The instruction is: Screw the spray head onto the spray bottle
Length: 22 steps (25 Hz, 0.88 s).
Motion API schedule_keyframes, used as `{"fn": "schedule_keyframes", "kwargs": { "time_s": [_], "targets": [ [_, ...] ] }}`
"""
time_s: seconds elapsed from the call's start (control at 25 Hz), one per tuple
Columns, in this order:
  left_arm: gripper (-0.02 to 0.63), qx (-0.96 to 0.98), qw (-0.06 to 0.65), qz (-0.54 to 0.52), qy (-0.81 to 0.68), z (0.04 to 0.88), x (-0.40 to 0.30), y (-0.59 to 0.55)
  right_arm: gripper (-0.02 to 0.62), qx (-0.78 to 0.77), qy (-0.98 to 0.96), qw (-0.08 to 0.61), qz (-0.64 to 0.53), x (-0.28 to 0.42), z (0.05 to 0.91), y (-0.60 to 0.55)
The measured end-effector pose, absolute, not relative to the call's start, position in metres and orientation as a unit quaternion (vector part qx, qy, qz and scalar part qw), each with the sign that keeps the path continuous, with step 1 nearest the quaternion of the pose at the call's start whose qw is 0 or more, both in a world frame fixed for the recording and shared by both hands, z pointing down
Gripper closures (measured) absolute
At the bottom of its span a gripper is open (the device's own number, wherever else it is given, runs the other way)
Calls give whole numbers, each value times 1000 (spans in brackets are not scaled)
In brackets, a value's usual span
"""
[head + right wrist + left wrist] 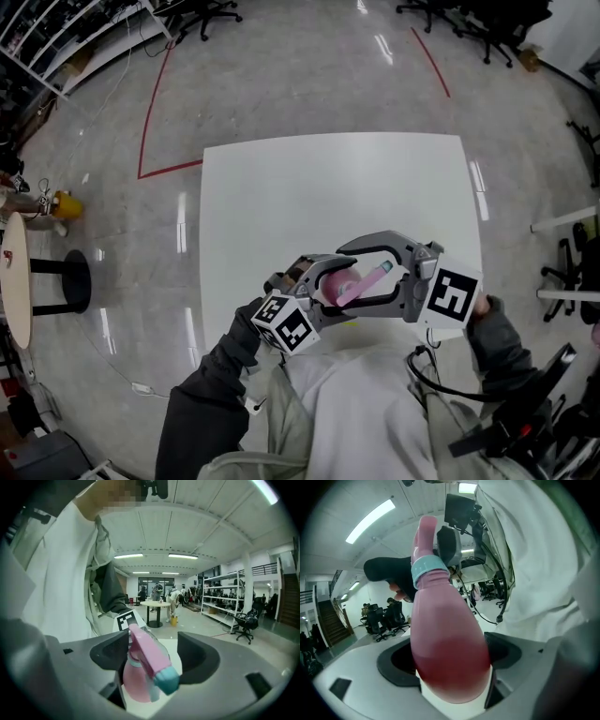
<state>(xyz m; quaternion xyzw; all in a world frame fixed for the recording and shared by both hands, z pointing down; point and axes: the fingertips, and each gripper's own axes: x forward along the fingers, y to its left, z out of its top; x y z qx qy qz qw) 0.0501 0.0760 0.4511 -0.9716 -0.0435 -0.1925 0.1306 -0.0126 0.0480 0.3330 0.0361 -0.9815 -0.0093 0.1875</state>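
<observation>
Screwing stage, lower centre of the head view: left gripper [450,665] clamps the pink bottle [446,639], right gripper [153,654] stands wide around the spray head [144,652] on its neck; next, likely close and twist to tighten.

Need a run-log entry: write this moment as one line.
left gripper: shut on bottle | right gripper: open around head | head: on bottle neck

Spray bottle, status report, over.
Left claw shut on spray bottle. Right claw open around spray head, pads off it. Head sits on bottle. Nothing in the way.
</observation>
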Motion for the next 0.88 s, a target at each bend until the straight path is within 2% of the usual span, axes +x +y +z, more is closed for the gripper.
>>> {"fn": "schedule_keyframes", "kwargs": {
  "time_s": [0.04, 0.08, 0.16, 0.32, 0.44, 0.6, 0.72, 0.88],
  "targets": [
    [169, -973, 127, -192, -36, 452, 51, 71, 304, 45, -982, 185, -16, -15, 334, 49],
    [169, -974, 120, -191, -21, 453, 51, 65, 381, 59, -982, 179, -25, -17, 335, 48],
    [169, -975, 107, -196, 17, 457, 48, 49, 489, 95, -981, 167, -38, -20, 334, 42],
    [169, -956, 112, -239, 125, 467, 46, 21, 495, 148, -971, 188, 9, -24, 345, 29],
    [170, -929, 74, -237, 273, 466, 44, -4, 500, 255, -945, 196, 57, -32, 349, 21],
    [173, -917, 29, -195, 346, 456, 42, -10, 500, 374, -909, 184, -12, -35, 339, 18],
    [178, -914, 59, -217, 338, 460, 36, -8, 502, 419, -890, 173, -42, -18, 340, 6],
    [184, -896, 111, -257, 344, 469, 32, -6, 502, 474, -866, 153, 47, 15, 359, -8]
  ]
}}
